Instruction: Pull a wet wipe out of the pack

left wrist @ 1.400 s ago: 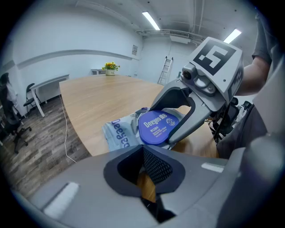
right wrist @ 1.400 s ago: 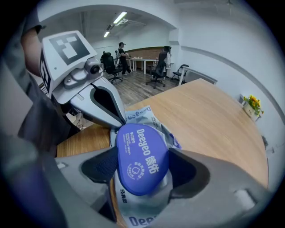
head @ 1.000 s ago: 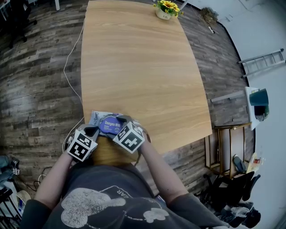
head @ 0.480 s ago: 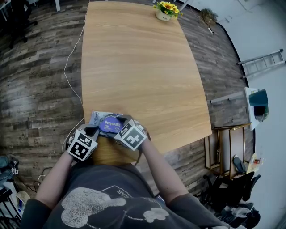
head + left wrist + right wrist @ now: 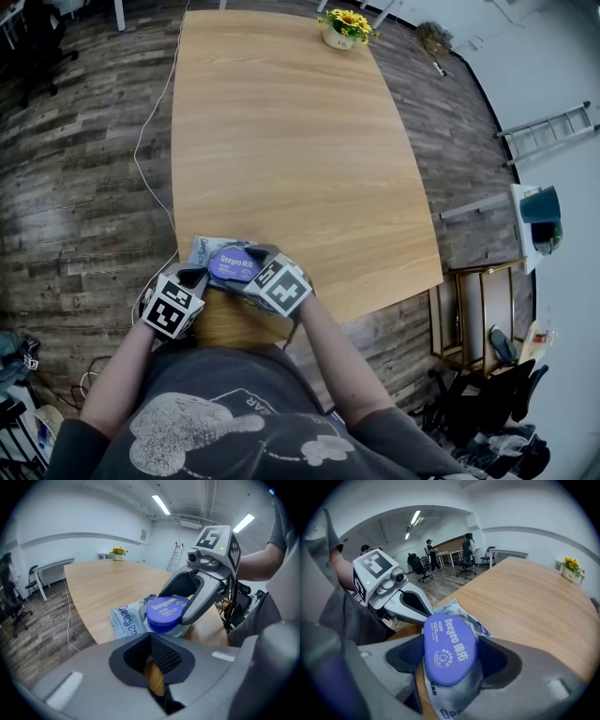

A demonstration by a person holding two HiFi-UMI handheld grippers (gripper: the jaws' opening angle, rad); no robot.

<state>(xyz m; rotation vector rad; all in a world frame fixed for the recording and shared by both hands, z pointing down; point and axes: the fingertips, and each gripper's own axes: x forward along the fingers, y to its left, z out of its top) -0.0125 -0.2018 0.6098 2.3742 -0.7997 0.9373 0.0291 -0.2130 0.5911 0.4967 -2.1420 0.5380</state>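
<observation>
The wet wipe pack [image 5: 212, 251] lies flat at the near edge of the worktop [image 5: 291, 141], directly in front of the person. Its blue flip lid [image 5: 166, 613] is shut and no wipe shows.

Right gripper [image 5: 452, 653]: the jaws stand part open around the flip lid, one on each side, and appear to press on its edges. Left gripper [image 5: 155, 666]: the jaws are fully together with nothing between them. It is poised just short of the near-left corner of the pack; contact cannot be confirmed.

Judged stage: lid opening, before any wipe is drawn.

Possible faults from here:
- Pack lifts with the lid. Cause: nothing visibly pins the soft body while the right gripper works the lid
- Pack slides off the worktop. Cause: it sits at the near edge, and any pull toward the person carries it over
- Lid slips from the jaws. Cause: smooth, rounded plastic held only at its edges
- No wipe taken. Cause: the left gripper reaches the opening with its jaws together
</observation>
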